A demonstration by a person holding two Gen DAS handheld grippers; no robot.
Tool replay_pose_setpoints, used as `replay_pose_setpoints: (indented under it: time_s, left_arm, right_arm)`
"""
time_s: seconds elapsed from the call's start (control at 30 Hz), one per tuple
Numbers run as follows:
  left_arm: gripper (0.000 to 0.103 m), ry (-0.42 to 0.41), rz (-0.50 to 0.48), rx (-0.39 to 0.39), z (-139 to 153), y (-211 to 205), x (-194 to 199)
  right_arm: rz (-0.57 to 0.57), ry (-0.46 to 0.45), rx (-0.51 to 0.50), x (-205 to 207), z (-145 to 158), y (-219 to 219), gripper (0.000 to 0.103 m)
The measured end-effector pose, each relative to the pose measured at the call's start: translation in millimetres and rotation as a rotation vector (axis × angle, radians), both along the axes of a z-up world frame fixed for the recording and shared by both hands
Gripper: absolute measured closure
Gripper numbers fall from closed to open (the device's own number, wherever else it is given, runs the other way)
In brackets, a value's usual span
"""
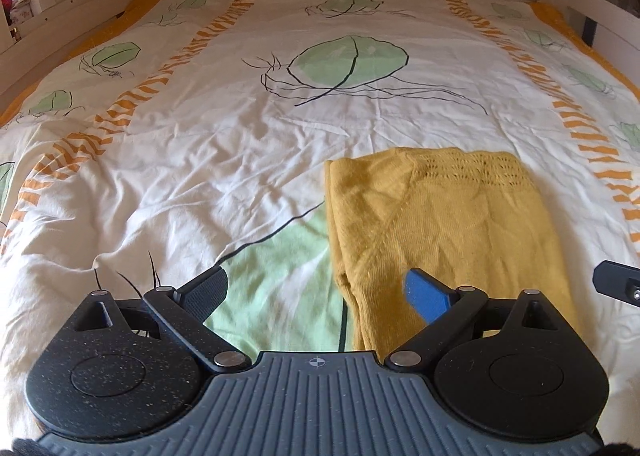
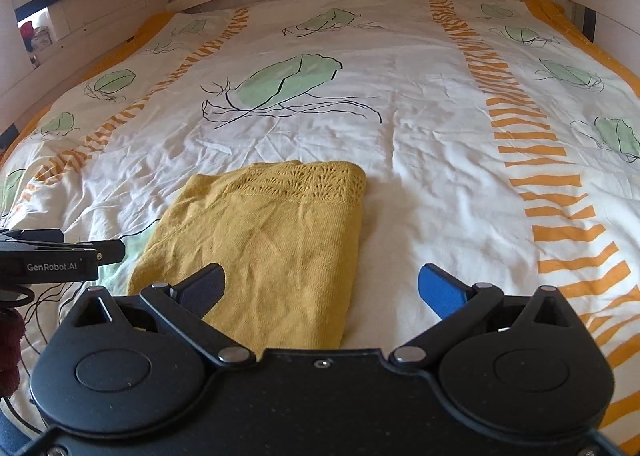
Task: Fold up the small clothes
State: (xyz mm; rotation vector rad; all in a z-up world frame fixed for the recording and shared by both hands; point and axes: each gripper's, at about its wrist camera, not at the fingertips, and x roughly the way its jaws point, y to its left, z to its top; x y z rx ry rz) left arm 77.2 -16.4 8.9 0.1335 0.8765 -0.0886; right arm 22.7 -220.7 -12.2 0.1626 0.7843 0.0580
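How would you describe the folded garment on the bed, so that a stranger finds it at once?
Start from the white duvet cover printed with green leaves and orange stripes, spread over the bed. On its near part lies a mustard-yellow knitted garment, folded into a rough rectangle. An openwork lace band along its far edge and its plain colour set it apart from the printed fabric.

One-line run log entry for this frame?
left gripper: open | right gripper: open | mustard-yellow knit garment: folded, flat on patterned duvet, ungripped

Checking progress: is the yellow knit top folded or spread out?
Folded: the mustard-yellow knit top lies as a compact rectangle on the patterned duvet, sleeves tucked, no tongs touching it.
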Motion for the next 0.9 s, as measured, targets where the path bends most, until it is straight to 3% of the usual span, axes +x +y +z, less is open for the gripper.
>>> replay_pose_setpoints:
  time_s: [0.2,0.57,0.9]
  left_arm:
    - [0.007,0.055,-0.011,-0.06,-7.0,2.5,-16.2]
    - [0.007,0.122,-0.019,-0.07,-23.3,6.4,-31.5]
    - [0.007,0.115,-0.037,-0.051,-22.5,0.9,-36.5]
  right_arm:
    - [-0.074,0.056,-0.034,-9.2,-4.3,6.6,0.001]
    - [-0.067,0.106,0.003,-16.7,-15.5,5.2,0.001]
    - [-0.071,0.136,0.027,-17.6,-21.9,2.4,0.001]
